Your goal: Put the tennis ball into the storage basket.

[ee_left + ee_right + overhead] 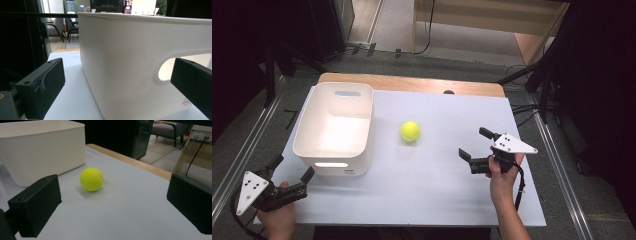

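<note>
ball [410, 131] lay loose on worktop [437, 185], beside tub [334, 150]. right gripper [474, 150] aimed at it, jaws wide, empty. left gripper [292, 175] near tub, jaws wide, empty. best straddled ball centred, low, closed gently against roll.

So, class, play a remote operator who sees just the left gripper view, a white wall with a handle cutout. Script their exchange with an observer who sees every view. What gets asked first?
Operator: What is this white wall?
Observer: The side of an open white bin on the table; the left hand-held gripper is open near its front corner.
Operator: Anything inside it?
Observer: Nothing shows inside from the high view.
Operator: Is there anything to pick up?
Observer: A yellow tennis ball lies on the table to the bin's right, apart from it.
Operator: Where's the other gripper?
Observer: The right hand-held gripper is open, facing the ball, not touching it.
</note>
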Tool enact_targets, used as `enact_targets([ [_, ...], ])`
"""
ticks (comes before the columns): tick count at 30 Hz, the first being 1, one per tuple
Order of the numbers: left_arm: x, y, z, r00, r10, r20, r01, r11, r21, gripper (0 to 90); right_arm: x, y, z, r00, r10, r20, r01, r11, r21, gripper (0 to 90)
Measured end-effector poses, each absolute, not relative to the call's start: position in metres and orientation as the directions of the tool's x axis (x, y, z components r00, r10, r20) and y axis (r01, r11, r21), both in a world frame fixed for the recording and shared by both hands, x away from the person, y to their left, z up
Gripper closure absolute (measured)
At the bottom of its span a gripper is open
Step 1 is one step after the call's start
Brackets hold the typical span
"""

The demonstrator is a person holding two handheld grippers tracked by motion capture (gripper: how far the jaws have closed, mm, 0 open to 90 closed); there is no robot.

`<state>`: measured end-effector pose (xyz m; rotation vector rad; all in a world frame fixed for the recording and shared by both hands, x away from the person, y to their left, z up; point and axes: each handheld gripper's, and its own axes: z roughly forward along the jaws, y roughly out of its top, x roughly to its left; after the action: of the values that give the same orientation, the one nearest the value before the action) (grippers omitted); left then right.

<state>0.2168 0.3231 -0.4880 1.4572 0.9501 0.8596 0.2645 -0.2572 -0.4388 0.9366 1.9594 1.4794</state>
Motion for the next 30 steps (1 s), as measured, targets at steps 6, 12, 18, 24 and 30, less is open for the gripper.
enact_targets([
  [6,0.217,0.323,-0.488,0.408,0.913,0.001,0.091,-0.042,0.995,0.0,0.276,-0.245,-0.434,-0.649,0.761,0.002,0.224,0.189,0.956,0.0],
  [12,0.217,0.322,-0.488,0.412,0.911,0.001,0.09,-0.041,0.995,0.0,0.286,-0.238,-0.43,-0.659,0.752,0.008,0.235,0.195,0.952,0.0],
  [18,0.217,0.323,-0.488,0.41,0.912,-0.002,0.093,-0.039,0.995,0.0,0.298,-0.222,-0.425,-0.681,0.732,0.015,0.252,0.215,0.944,0.0],
  [24,0.217,0.322,-0.488,0.413,0.911,0.004,0.093,-0.046,0.995,0.0,0.31,-0.208,-0.423,-0.699,0.715,0.011,0.281,0.26,0.924,0.0],
  [30,0.217,0.321,-0.488,0.423,0.906,0.011,0.091,-0.055,0.994,0.0,0.322,-0.198,-0.423,-0.706,0.708,0.018,0.316,0.292,0.903,0.0],
])
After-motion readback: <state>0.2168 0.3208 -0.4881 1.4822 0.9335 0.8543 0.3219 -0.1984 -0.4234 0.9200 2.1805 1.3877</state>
